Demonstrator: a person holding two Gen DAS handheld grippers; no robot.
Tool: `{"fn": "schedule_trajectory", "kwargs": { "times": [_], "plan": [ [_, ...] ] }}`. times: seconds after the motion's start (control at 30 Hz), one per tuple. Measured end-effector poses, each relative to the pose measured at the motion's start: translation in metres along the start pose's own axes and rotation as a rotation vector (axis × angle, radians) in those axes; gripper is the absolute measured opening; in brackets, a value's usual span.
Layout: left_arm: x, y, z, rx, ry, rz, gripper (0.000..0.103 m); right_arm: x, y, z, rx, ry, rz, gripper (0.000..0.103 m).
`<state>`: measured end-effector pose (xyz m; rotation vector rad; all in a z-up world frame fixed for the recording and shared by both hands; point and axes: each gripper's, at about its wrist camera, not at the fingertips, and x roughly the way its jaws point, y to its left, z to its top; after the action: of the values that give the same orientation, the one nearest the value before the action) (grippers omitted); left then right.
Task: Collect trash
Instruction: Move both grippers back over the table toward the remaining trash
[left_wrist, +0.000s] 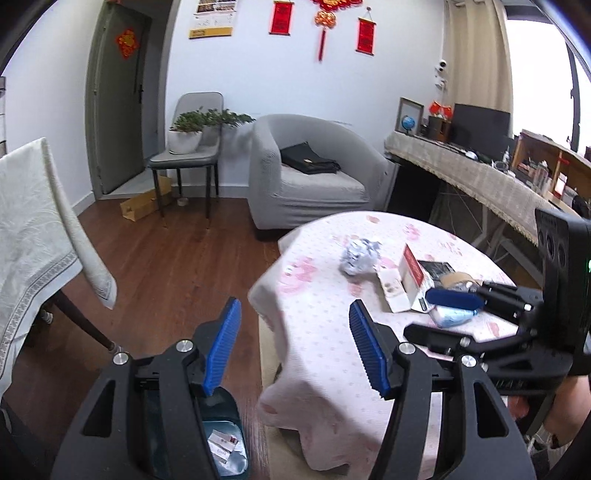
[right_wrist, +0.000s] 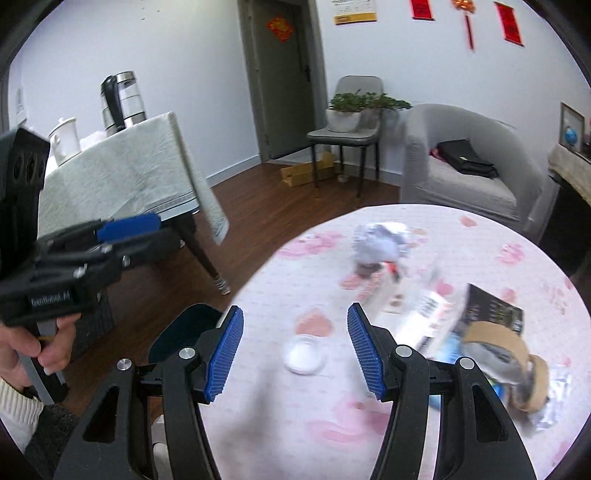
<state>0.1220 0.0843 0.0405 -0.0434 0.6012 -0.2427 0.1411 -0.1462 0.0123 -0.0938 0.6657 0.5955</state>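
Note:
On the round table with the pink flowered cloth (left_wrist: 332, 295) lies trash: a crumpled foil ball (left_wrist: 358, 256), a white and red box (left_wrist: 413, 280), a brown tape roll (left_wrist: 456, 278) and a blue packet (left_wrist: 452, 317). My left gripper (left_wrist: 295, 347) hangs open and empty over the table's near edge, above a dark green bin (left_wrist: 225, 454) that holds scraps. My right gripper (right_wrist: 295, 350) is open over the table (right_wrist: 480, 229), with nothing held. A small white round lid-like thing (right_wrist: 304, 356) lies on the cloth beyond it. The foil ball (right_wrist: 380, 243), a black box (right_wrist: 495, 314) and the tape roll (right_wrist: 517, 365) show blurred.
A grey armchair (left_wrist: 306, 173) with a black bag stands behind the table. A chair with a potted plant (left_wrist: 188, 133) is by the door. A cloth-covered side table (right_wrist: 122, 173) carries a kettle (right_wrist: 122, 99). A long desk (left_wrist: 480, 173) runs along the right.

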Motion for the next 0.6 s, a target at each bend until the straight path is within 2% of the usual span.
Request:
{"fn": "schedule_trajectory", "kwargs": {
  "times": [0.47,0.6],
  "plan": [
    [0.040,-0.052,-0.020,0.083,0.098,-0.089,0.064,-0.033,-0.055,-0.013,0.059,-0.027,-0.100,0.060],
    [0.053,-0.066,-0.027,0.110,0.124,-0.094,0.064,-0.042,-0.071,-0.018,0.082,-0.041,-0.130,0.066]
  ]
}}
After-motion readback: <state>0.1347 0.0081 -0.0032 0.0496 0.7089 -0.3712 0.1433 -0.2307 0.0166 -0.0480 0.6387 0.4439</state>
